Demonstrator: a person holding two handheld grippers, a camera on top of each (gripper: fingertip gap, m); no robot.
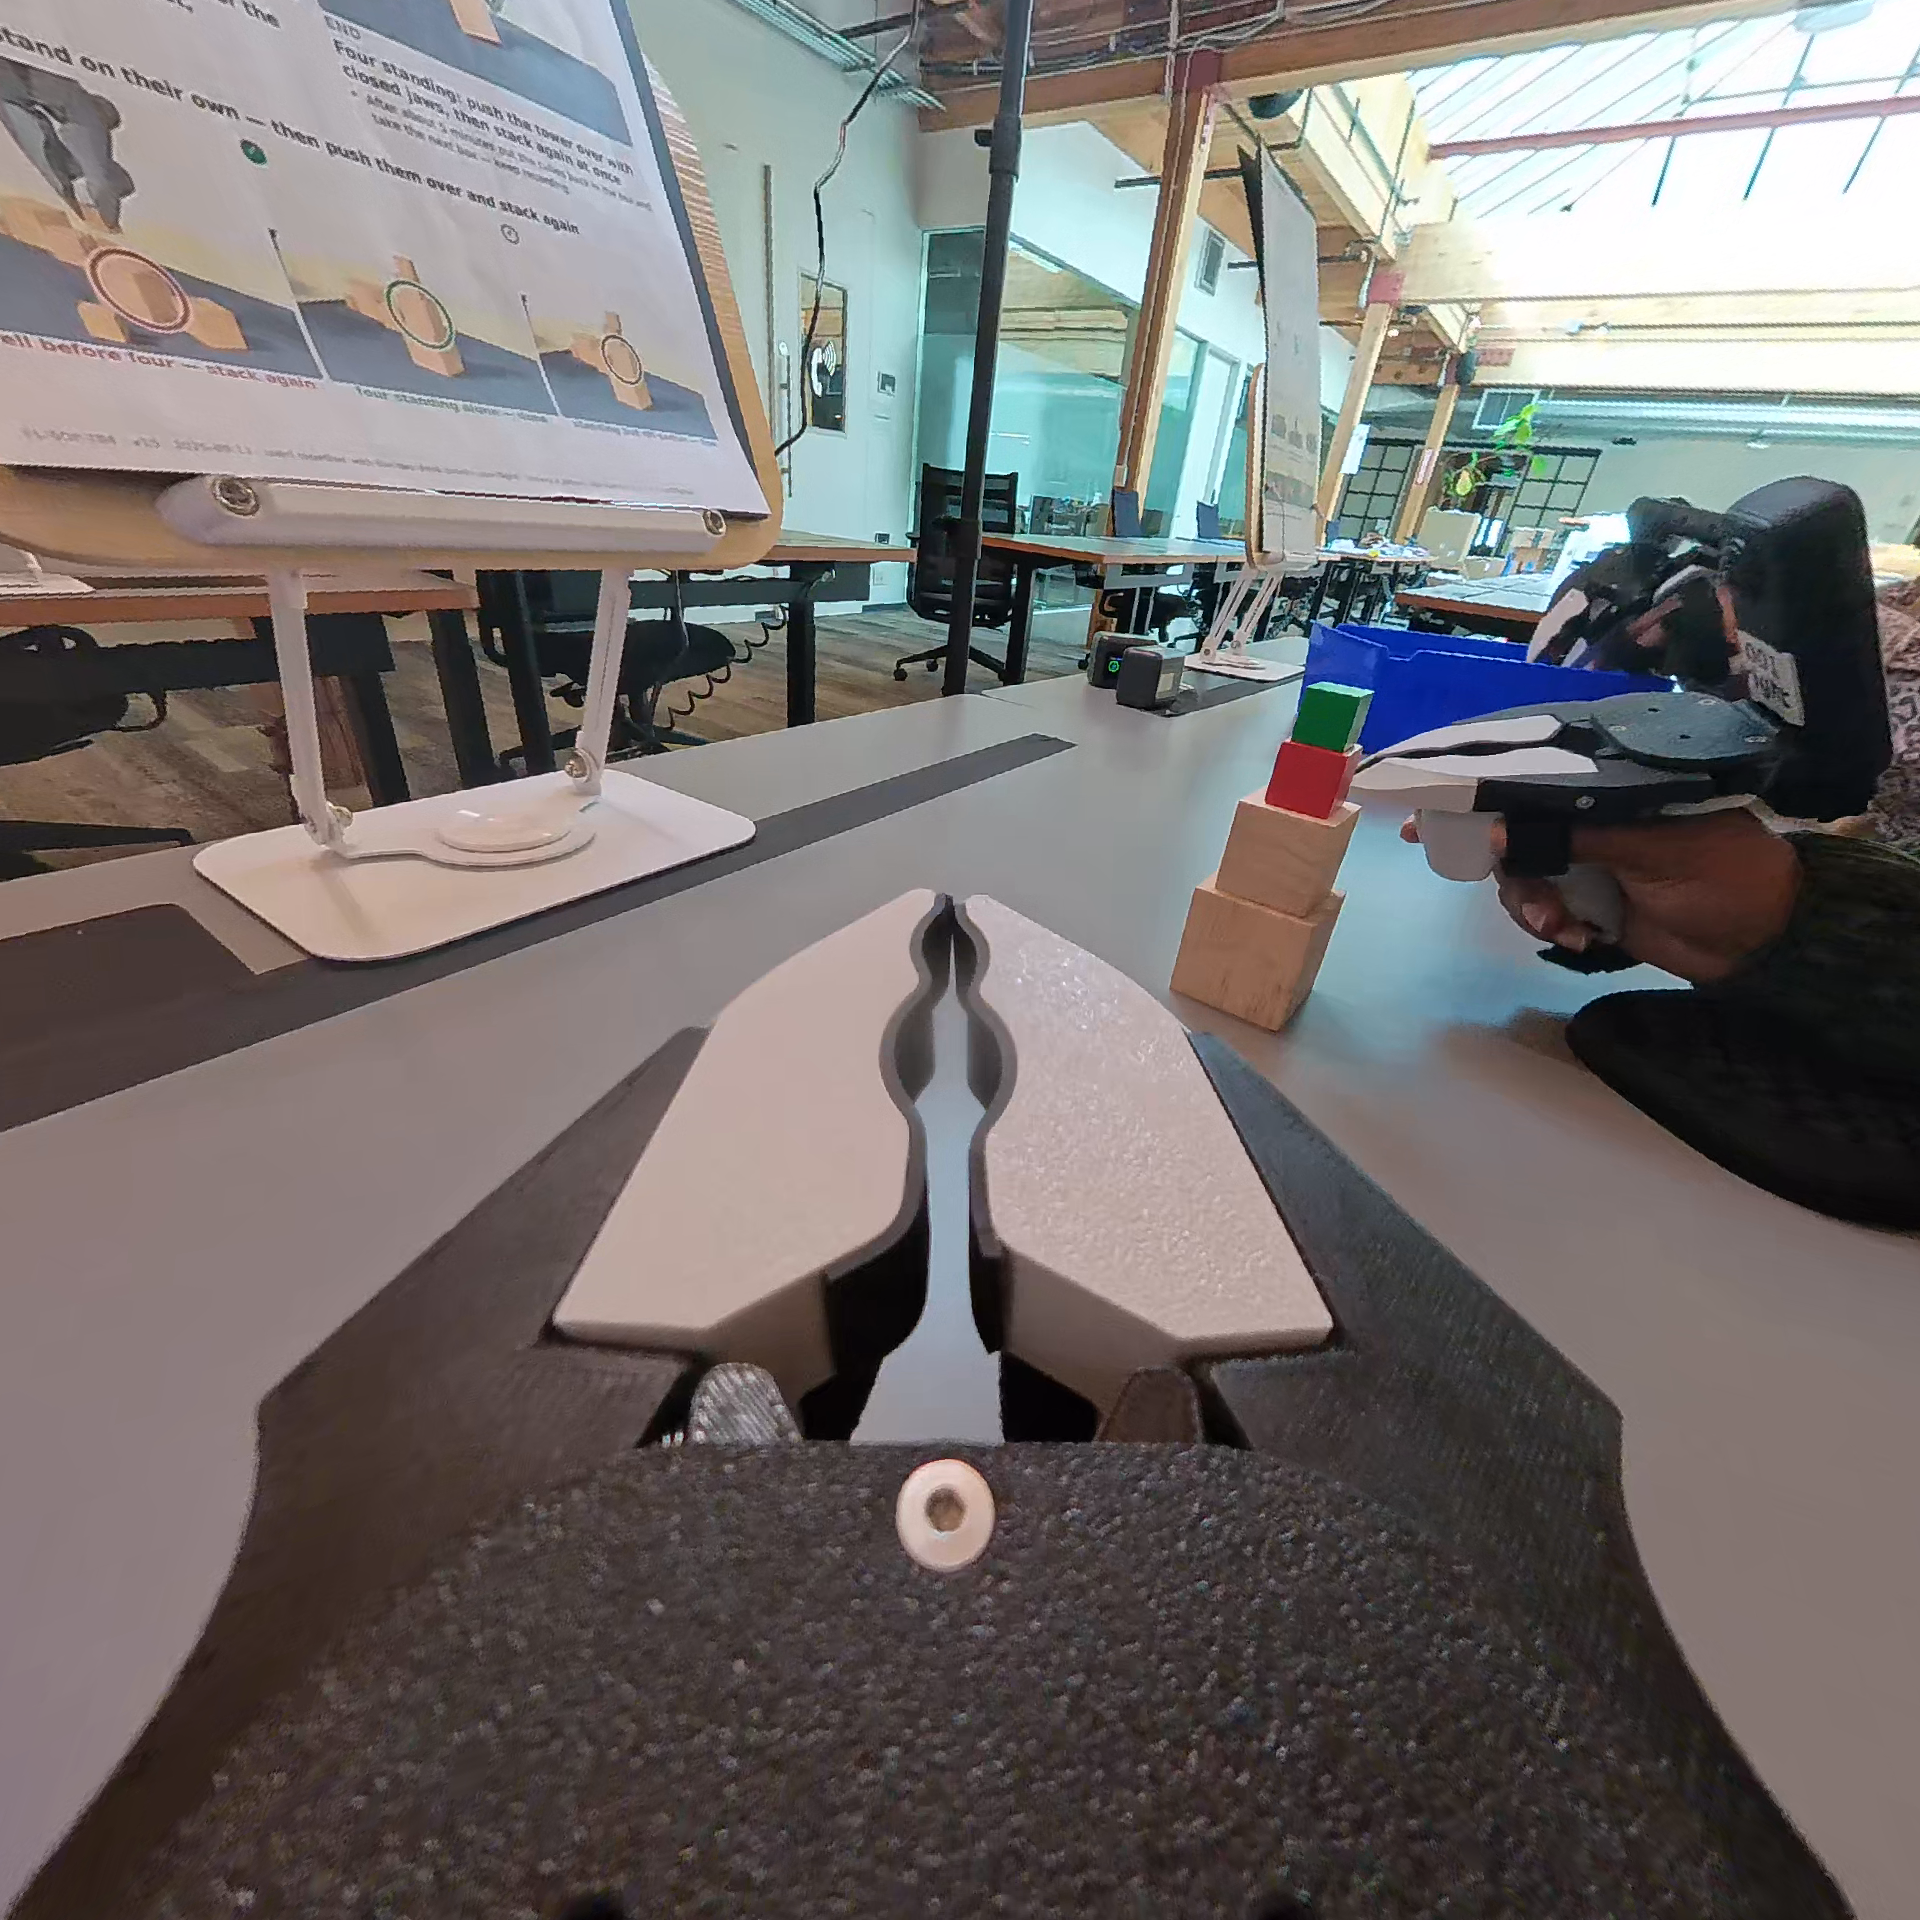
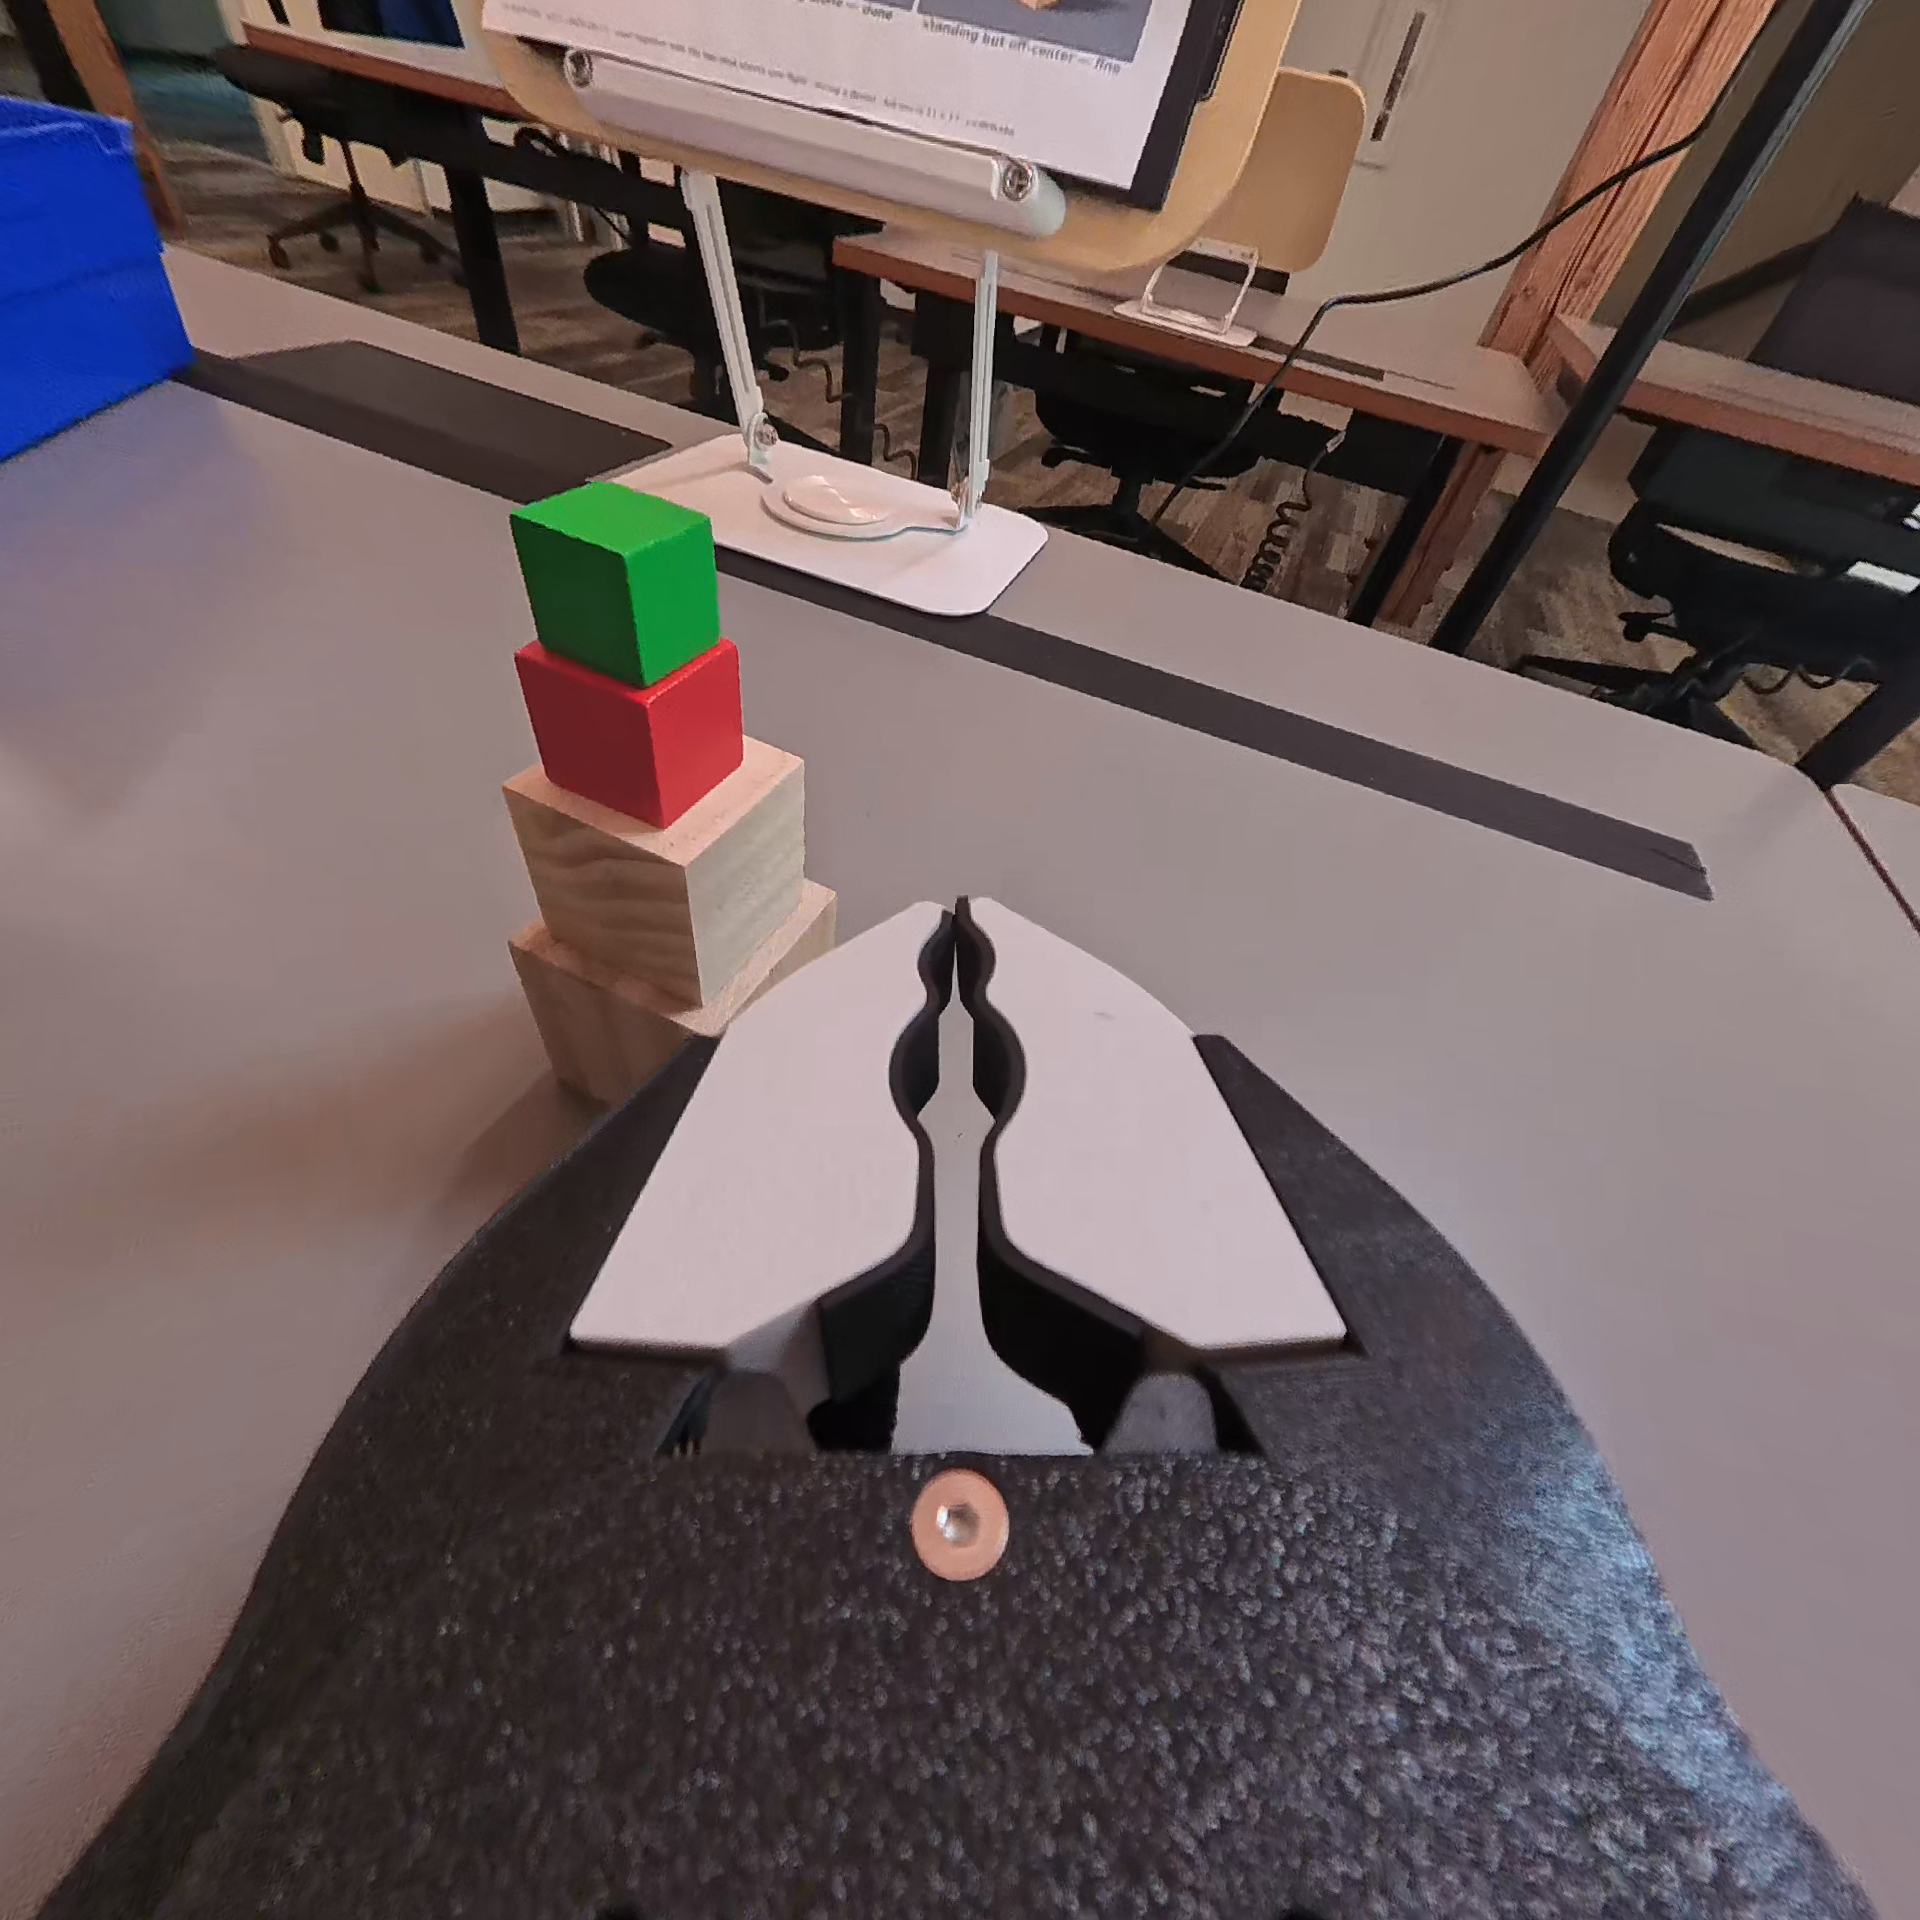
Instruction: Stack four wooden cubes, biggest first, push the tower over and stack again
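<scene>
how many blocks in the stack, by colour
plain wood blocks: 2, lower and upper
red block: 1
green block: 1
total: 4

lower near corner of the bottom wooden block hidden behind the right gripper. printed sheet on the white stand cut off by the top and left edges. blue bin cropped at the left edge, its inside unseen. person's hand and dark sleeve cut by the right edge. small devices at the far end of the desk too small to identify.
</scene>
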